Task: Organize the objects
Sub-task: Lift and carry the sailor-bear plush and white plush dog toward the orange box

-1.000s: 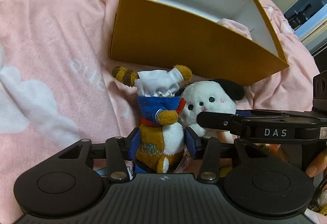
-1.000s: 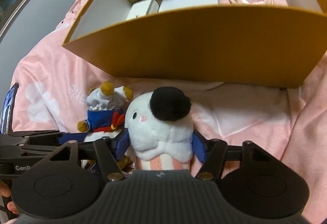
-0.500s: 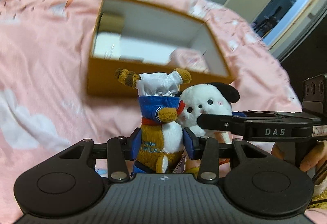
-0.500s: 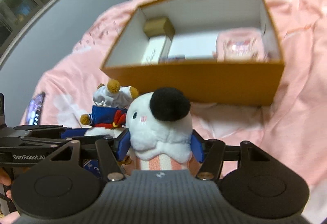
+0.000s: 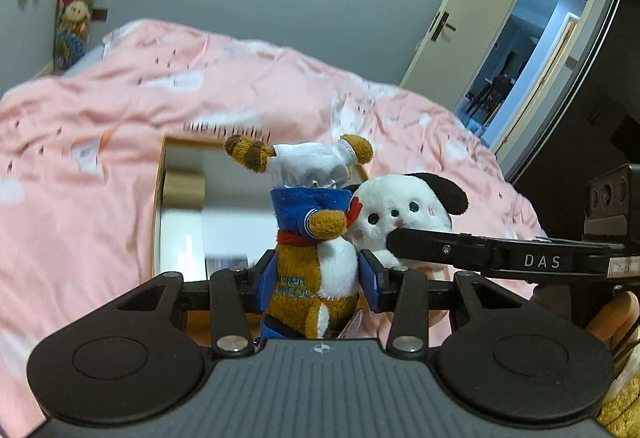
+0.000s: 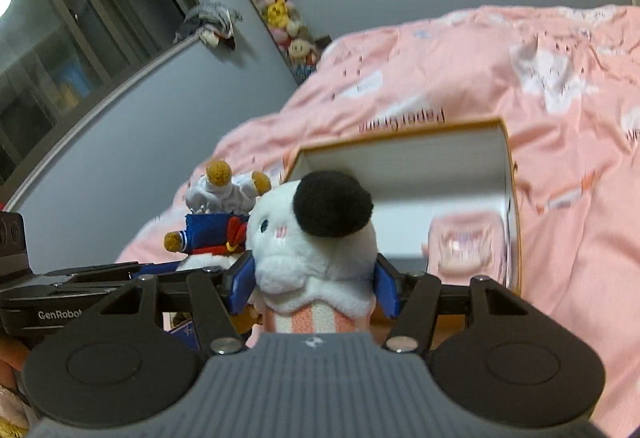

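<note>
The bear (image 5: pixel 316 270) sits upright between the blue pads (image 5: pixel 267 284) of my left gripper (image 5: pixel 318 284), which press its sides at belly height; its white-capped head and raised paws stand above them. I hold it in the air above the near part of the box (image 5: pixel 160 214).

Just to its right, touching its shoulder, is the white dog (image 6: pixel 312 250) with a black ear. My right gripper (image 6: pixel 314 288) pinches it around the lower head and neck, one blue pad (image 6: pixel 242 286) on each side, with its striped body running back toward my palm. The dog's face is turned toward the bear.

Seen from the left wrist, one dark finger (image 5: pixel 440 250) of the right gripper crosses in front of the dog's chin.

The box lies open on the pink bedspread (image 6: pixel 560 198), beyond and below both toys. Inside it I see a pink pouch (image 6: pixel 466 250) at the right end, and a tan carton (image 5: pixel 184 190) in the far left corner, blurred.

Behind the bed are a grey wall, a hanging column of plush toys (image 6: pixel 280 18), and an open door (image 5: pixel 472 18).
</note>
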The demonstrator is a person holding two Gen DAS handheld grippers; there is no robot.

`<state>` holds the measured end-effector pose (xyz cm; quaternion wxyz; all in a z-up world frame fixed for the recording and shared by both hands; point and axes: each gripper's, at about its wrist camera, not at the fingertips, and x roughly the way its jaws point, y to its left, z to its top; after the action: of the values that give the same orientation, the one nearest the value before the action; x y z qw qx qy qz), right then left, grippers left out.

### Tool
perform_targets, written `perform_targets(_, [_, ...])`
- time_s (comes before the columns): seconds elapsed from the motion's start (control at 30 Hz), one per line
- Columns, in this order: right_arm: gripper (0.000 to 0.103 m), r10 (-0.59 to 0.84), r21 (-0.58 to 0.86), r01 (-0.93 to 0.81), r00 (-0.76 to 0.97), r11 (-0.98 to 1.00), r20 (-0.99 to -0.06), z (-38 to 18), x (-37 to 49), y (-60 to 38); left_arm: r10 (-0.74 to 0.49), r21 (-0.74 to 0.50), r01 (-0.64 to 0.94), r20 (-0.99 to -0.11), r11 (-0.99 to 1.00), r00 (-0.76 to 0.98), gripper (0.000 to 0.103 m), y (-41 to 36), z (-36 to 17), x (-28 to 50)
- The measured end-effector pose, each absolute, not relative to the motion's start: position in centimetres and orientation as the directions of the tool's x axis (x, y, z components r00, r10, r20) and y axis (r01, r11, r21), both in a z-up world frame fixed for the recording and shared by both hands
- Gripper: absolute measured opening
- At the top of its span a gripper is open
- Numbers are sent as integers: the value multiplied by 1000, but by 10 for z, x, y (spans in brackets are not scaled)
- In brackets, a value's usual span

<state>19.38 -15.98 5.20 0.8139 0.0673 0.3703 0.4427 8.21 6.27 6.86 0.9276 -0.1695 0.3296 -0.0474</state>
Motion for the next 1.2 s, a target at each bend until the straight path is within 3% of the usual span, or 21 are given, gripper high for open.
perform_targets(0.4, [62, 752, 472, -603, 382, 643, -537, 42, 266, -120, -203, -351, -35, -617, 936, 761, 49, 88, 56, 164])
perform_targets(0.77, [62, 691, 538, -456, 296, 709, -660, -25, 342, -83, -273, -360, -38, -769, 932, 578, 49, 120, -6, 247])
perform_targets(1.2, [63, 641, 576, -291, 235, 763, -731, -91, 379, -61, -221, -296, -112, -873, 949, 434, 50, 125, -58, 285])
